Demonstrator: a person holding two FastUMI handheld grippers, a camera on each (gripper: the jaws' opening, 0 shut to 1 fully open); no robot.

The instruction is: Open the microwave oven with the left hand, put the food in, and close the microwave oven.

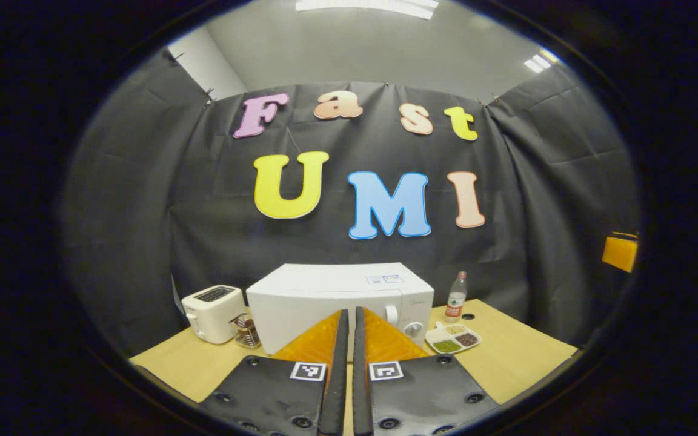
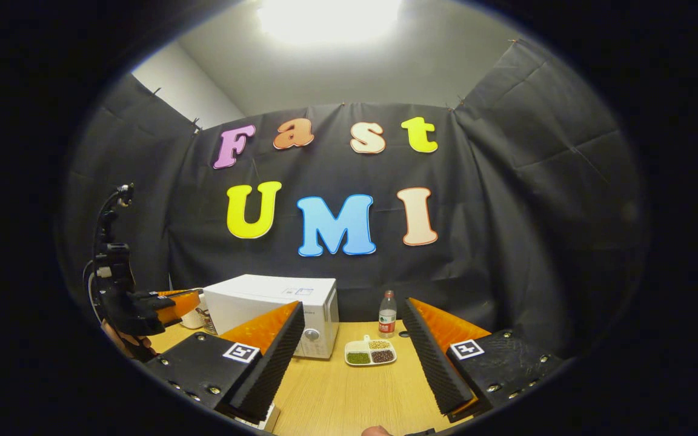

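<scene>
Beside microwave (image 2: 273, 309), tray (image 2: 371, 352), three fillings

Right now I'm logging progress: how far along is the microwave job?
Nothing looks done: the microwave door is shut, and the food tray sits on the table. The left hand-held gripper is shut, empty, facing the microwave; the right hand-held gripper is open. Opening, loading, closing remain.

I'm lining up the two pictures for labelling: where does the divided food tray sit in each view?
Left gripper view: food tray lies lower right of centre, right of the microwave oven, in front of the water bottle.
Right gripper view: food tray lies low at centre, between this gripper's fingers.
Shared landmark: the water bottle just behind it.
</scene>
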